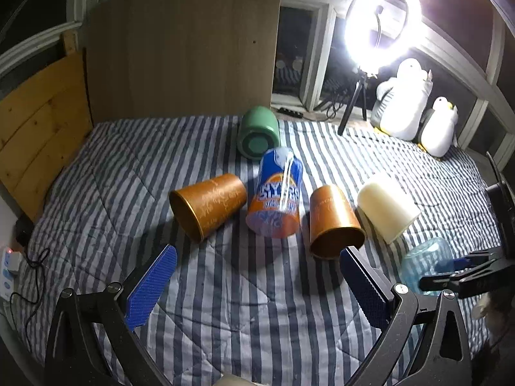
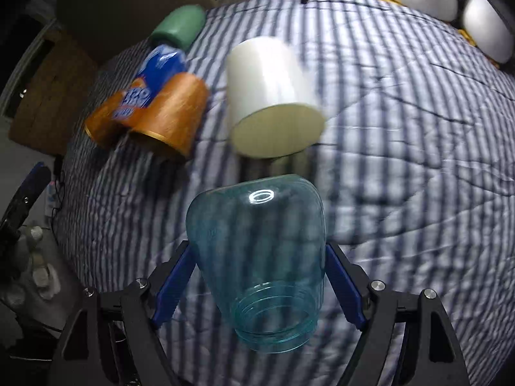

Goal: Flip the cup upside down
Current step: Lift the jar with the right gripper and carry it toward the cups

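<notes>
My right gripper [image 2: 259, 265] is shut on a clear teal jar-shaped cup [image 2: 257, 251] and holds it above the striped bed cover, its threaded mouth towards the camera and its base pointing away. In the left wrist view the same cup [image 1: 425, 265] shows at the right, held by the right gripper [image 1: 450, 265]. My left gripper [image 1: 257, 260] is open and empty above the cover, in front of the lying cups.
Several cups lie on their sides on the striped cover [image 1: 225, 289]: two copper cups [image 1: 209, 206] [image 1: 334, 222], a blue-orange printed cup [image 1: 276, 193], a green cup [image 1: 259, 133], a cream cup [image 1: 388, 207]. A ring light [image 1: 383, 22] and plush penguins [image 1: 402, 103] stand at the back right.
</notes>
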Motion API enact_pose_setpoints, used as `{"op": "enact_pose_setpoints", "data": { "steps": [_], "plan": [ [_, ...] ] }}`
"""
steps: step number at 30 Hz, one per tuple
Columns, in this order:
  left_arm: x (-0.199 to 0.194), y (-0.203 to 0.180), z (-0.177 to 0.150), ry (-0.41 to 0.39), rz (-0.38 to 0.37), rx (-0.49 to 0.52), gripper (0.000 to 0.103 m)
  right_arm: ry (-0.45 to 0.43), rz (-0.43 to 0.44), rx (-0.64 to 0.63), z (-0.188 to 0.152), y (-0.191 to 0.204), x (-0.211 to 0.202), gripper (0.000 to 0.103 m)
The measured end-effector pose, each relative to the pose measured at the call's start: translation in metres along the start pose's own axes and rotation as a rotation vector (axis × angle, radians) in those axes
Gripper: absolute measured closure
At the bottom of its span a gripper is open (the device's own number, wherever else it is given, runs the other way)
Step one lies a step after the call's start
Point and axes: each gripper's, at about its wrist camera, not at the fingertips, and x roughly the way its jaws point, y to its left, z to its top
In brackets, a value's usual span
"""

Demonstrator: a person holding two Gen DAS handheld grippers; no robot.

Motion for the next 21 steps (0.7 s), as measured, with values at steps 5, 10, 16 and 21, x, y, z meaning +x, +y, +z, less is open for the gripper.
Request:
{"op": "enact_pose_setpoints", "data": {
  "steps": [5,10,16,21],
  "plan": [
    [0.006,0.006,-0.009,0.035,-0.015,-0.018,0.0,0.013,-0.005,-0.056,0.005,0.034,0.015,0.025],
    [0.007,0.017,-0.018,0.056,-0.014,-0.055,0.0,0.011,-0.033,-0.114,0.015,0.062,0.031,0.025],
    [0.005,0.024,-0.023,0.069,-0.01,-0.083,0.0,0.024,0.019,-0.086,0.022,0.062,0.036,0.025],
    [0.005,0.022,-0.025,0.078,-0.019,-0.095,0.0,0.001,0.071,-0.069,0.023,0.061,0.027,0.024]
  ]
}}
